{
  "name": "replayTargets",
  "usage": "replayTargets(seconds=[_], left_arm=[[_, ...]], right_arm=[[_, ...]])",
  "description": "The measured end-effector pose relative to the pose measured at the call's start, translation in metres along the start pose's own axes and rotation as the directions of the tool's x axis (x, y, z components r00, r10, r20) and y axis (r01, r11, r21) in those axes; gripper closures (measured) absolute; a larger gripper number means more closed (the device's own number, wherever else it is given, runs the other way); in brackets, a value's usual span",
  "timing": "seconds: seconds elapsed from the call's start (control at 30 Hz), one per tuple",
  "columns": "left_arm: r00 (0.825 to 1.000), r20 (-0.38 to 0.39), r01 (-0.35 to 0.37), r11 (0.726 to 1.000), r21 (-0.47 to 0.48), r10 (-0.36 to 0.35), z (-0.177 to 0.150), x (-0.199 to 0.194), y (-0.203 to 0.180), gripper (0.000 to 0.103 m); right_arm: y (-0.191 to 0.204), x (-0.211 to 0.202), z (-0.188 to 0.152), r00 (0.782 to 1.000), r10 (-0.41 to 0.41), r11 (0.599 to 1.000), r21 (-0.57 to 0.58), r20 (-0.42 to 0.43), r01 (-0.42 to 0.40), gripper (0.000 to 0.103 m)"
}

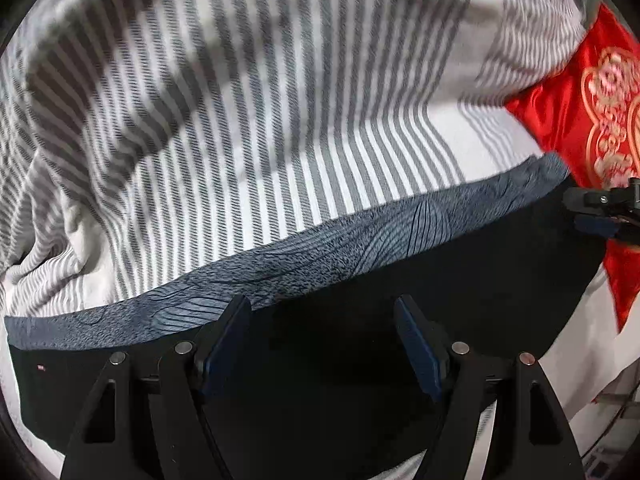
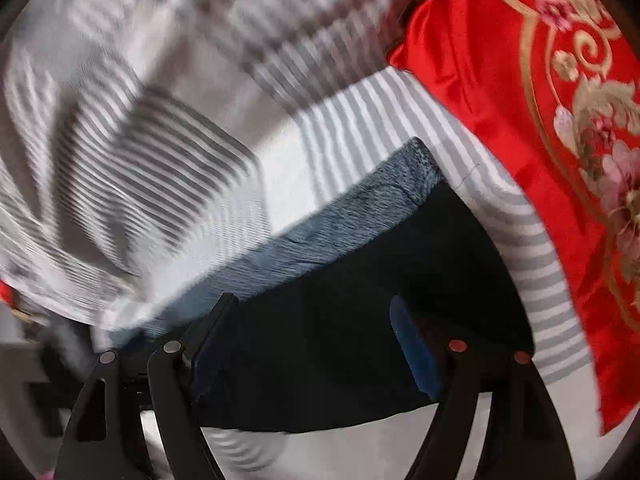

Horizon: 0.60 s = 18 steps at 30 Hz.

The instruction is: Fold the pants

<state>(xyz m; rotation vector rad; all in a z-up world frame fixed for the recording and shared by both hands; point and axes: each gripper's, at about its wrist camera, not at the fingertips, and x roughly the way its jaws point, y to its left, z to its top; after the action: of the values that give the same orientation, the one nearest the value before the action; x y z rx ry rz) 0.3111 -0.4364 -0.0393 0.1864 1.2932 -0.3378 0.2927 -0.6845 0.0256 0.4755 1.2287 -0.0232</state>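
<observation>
**Grippers held wide above the folded pants**

Both grippers are seen with their jaws spread wide and nothing caught between them. From the left wrist view, the left gripper (image 1: 322,316) is positioned over the near part of the pants (image 1: 360,292), its blue pads (image 1: 226,344) set well apart with only black cloth showing between them. The pants are laid flat on the bed as a broad dark shape, and a band of grey-blue fleecy lining (image 1: 320,248) is exposed along their far edge. A small pale tag (image 1: 41,367) is visible near the left end of the dark cloth. The right gripper (image 1: 600,212) is seen at the right edge of that view, close to the right end of the pants; whether it touches them cannot be told there.

From the right wrist view, the right gripper (image 2: 314,316) is likewise held open over the black cloth (image 2: 360,320), with the fleecy band (image 2: 340,224) running away to the far right. Contact with the cloth cannot be judged, as the view is blurred.

Beneath and beyond the pants, a grey-and-white striped sheet (image 1: 280,100) is spread, rumpled toward the left. A red satin pillow (image 2: 520,120) with gold and pink floral embroidery is placed to the right, just beside the right end of the pants.
</observation>
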Motion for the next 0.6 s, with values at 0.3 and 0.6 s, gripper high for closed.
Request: replayTargets(seconds=[0.3, 0.6], left_arm=[[1.000, 0.001, -0.031, 0.999, -0.032, 0.031, 0.012, 0.021, 0.013, 0.023], [0.999, -0.015, -0.047, 0.986, -0.160, 0.045, -0.033, -0.023, 0.079, 0.023]], right_arm=[[0.041, 0.025, 0.025, 0.991, -0.137, 0.966, -0.223, -0.009, 0.131, 0.023], [0.163, 0.055, 0.011, 0.990, 0.000, 0.832, -0.549, -0.142, -0.079, 0.023]])
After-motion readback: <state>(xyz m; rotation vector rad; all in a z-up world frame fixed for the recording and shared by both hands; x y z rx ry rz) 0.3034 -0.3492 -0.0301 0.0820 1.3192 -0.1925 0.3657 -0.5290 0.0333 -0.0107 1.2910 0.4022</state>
